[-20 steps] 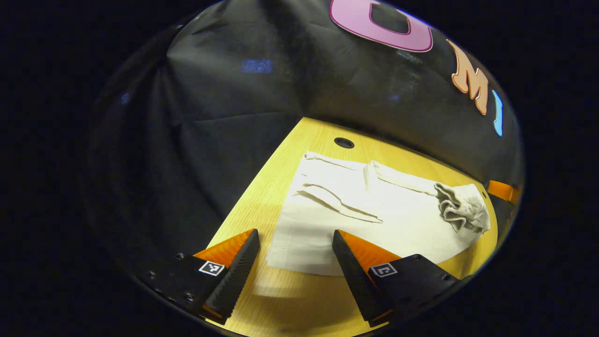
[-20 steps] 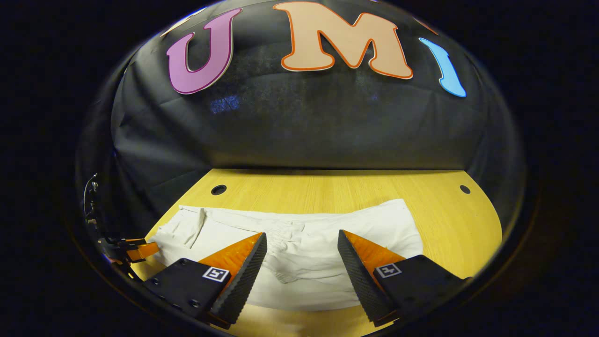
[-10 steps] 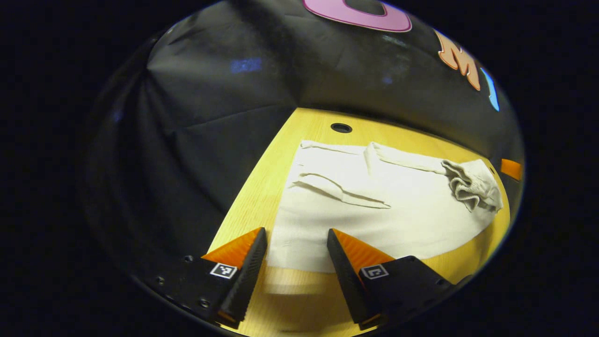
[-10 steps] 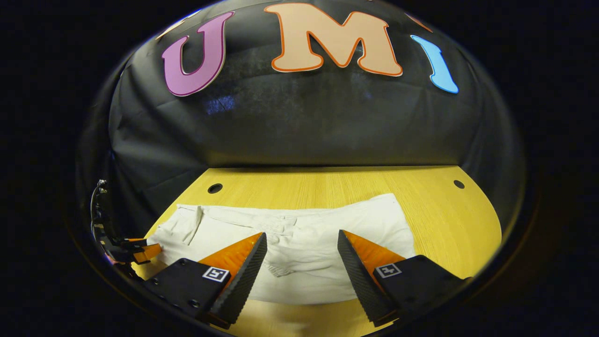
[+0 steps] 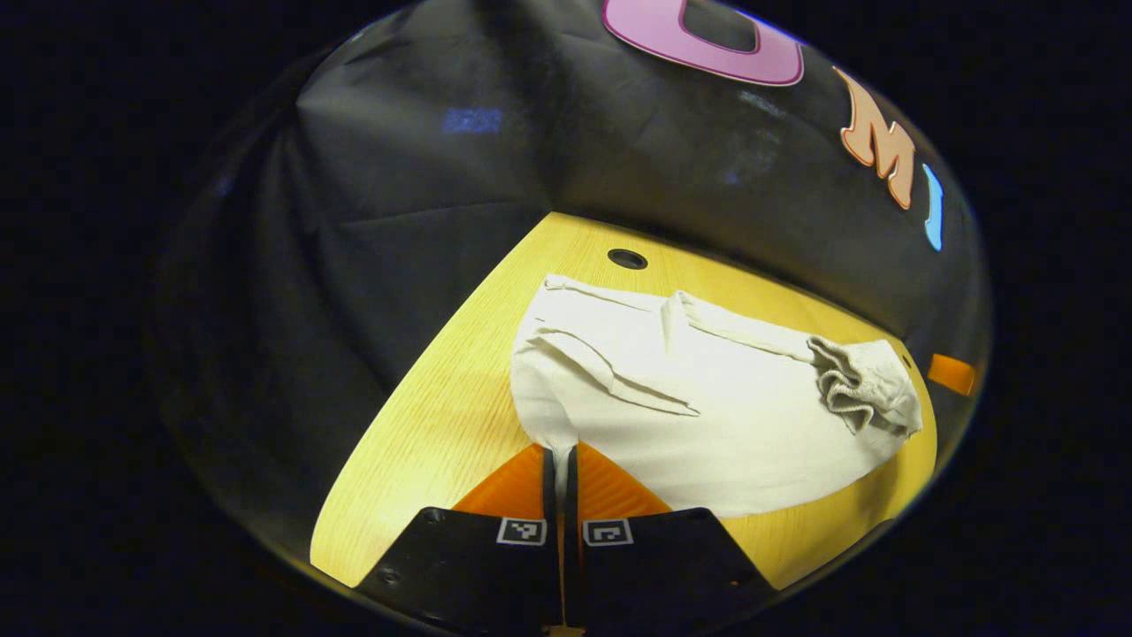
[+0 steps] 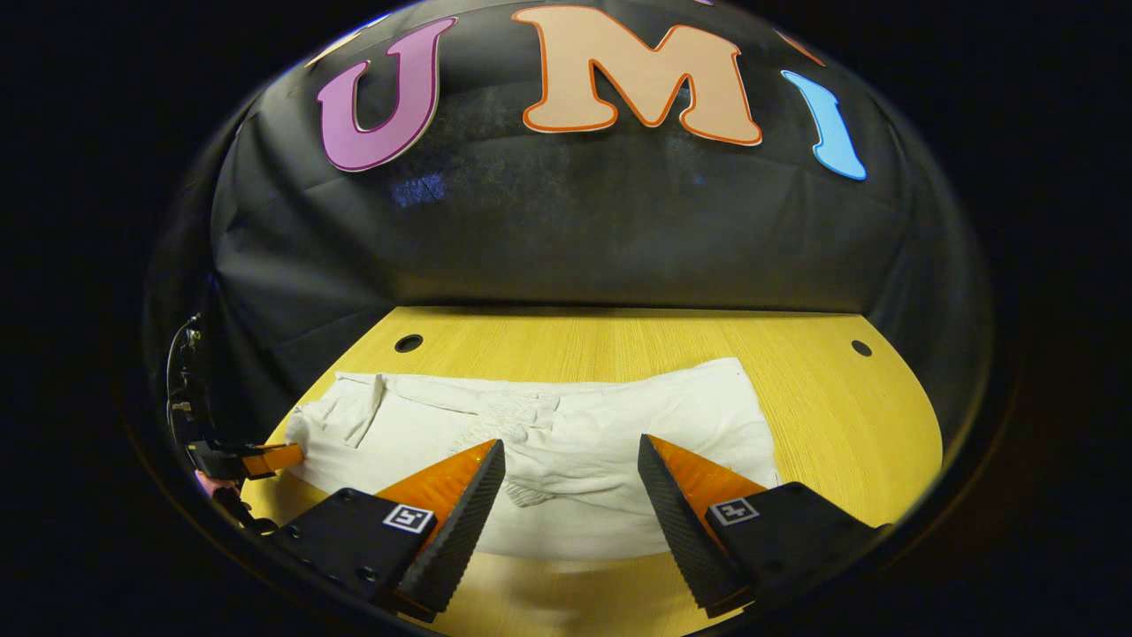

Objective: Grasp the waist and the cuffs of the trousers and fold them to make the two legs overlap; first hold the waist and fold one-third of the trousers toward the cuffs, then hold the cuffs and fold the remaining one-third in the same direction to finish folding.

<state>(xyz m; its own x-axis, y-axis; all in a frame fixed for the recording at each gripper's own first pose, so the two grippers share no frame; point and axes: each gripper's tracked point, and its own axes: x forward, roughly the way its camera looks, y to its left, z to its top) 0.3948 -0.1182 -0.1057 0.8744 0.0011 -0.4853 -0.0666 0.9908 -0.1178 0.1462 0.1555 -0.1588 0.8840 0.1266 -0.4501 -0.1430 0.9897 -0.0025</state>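
Left gripper [image 5: 559, 460] pinched tight on near corner of trousers [image 5: 707, 416], cloth spread ahead on desk [image 5: 424, 442]. Right gripper [image 6: 566, 473] wide apart over trousers, not touching. Soft, light, floppy (grab edges).

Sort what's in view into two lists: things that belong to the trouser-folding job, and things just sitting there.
Part of the job:
- white cloth trousers spread on the table
- left gripper, shut on the trousers' near corner
- right gripper, open over the trousers' near edge

Just there:
- yellow wooden table
- two round dark holes in the tabletop
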